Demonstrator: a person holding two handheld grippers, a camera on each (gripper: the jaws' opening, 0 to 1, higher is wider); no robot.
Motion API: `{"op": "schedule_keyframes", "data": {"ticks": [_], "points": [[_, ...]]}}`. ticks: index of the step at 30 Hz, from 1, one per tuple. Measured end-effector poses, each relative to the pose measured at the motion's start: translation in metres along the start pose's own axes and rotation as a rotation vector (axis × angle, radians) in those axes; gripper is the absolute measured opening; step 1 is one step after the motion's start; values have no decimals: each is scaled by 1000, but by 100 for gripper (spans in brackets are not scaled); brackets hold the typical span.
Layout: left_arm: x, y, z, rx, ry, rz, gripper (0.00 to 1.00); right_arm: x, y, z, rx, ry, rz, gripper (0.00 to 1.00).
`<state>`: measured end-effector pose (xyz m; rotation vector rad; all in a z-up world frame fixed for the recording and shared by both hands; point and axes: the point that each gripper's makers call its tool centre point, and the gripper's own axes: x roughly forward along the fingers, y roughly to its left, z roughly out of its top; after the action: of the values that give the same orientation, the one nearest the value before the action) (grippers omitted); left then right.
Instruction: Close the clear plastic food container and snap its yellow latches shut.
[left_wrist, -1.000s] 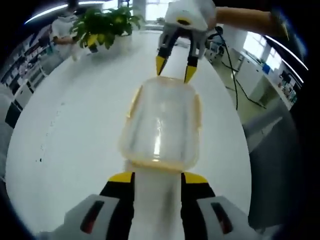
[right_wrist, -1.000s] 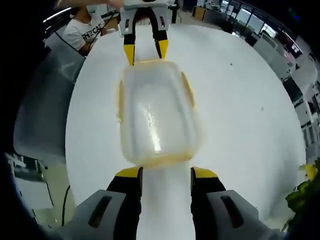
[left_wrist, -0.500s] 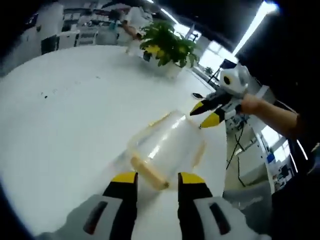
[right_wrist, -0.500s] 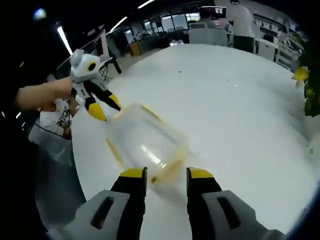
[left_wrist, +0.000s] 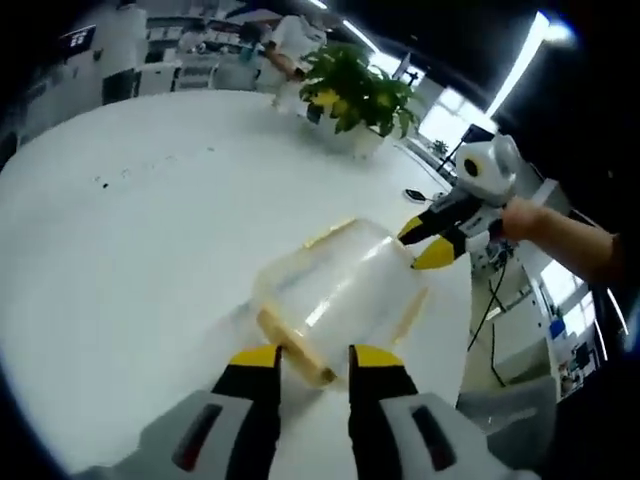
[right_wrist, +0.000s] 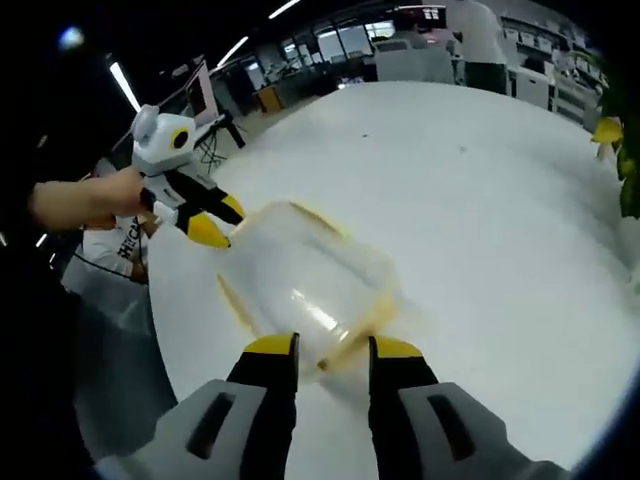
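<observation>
The clear plastic container (left_wrist: 340, 290) lies on the white round table (left_wrist: 130, 230); blur hides how its lid sits. Yellow latches run along its sides, and one end latch (left_wrist: 295, 345) sits right at my left gripper (left_wrist: 315, 358), whose jaws stand apart on either side of it. At the far end, my right gripper (left_wrist: 428, 242) is held by a hand, its yellow tips against the container. In the right gripper view the container (right_wrist: 310, 280) has its near yellow latch (right_wrist: 360, 325) at my right gripper (right_wrist: 333, 347), jaws apart. The left gripper (right_wrist: 215, 220) touches the opposite end.
A potted plant (left_wrist: 355, 90) stands on the far side of the table, its leaves (right_wrist: 615, 130) at the right. The table edge (right_wrist: 175, 330) drops off close beside the container. People stand in the background (right_wrist: 480, 40), and cables (left_wrist: 490, 300) hang past the edge.
Both views have rolled and swung since a second ago. The grippers stay at the container's two ends, and both pairs of jaws have narrowed a little and come closer to the end latches.
</observation>
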<state>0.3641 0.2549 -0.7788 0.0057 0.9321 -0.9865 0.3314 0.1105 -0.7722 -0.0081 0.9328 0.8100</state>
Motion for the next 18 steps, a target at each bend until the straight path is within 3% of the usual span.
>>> {"op": "schedule_keyframes", "data": {"ticks": [3,4,5,7,8,13,18], "points": [[0,0,0,-5,-5,-3,18,1,0,1,8,-9,4,21],[1,0,0,-14,-7,-2,18,3,13,-4,54,2,63,21],[2,0,0,-16,-8,-13,18,3,8,-5,46,-23,24,21],[5,-1,2,-71,-15,-30,16,5,8,-8,29,-27,21,20],[6,0,1,-52,-2,-33,16,6,9,-8,30,-24,20,20],[1,-1,-4,-71,-5,-18,16,12,14,-6,7,34,23,20],[-18,8,-18,-97,-7,6,17,20,32,-5,8,70,56,19]]}}
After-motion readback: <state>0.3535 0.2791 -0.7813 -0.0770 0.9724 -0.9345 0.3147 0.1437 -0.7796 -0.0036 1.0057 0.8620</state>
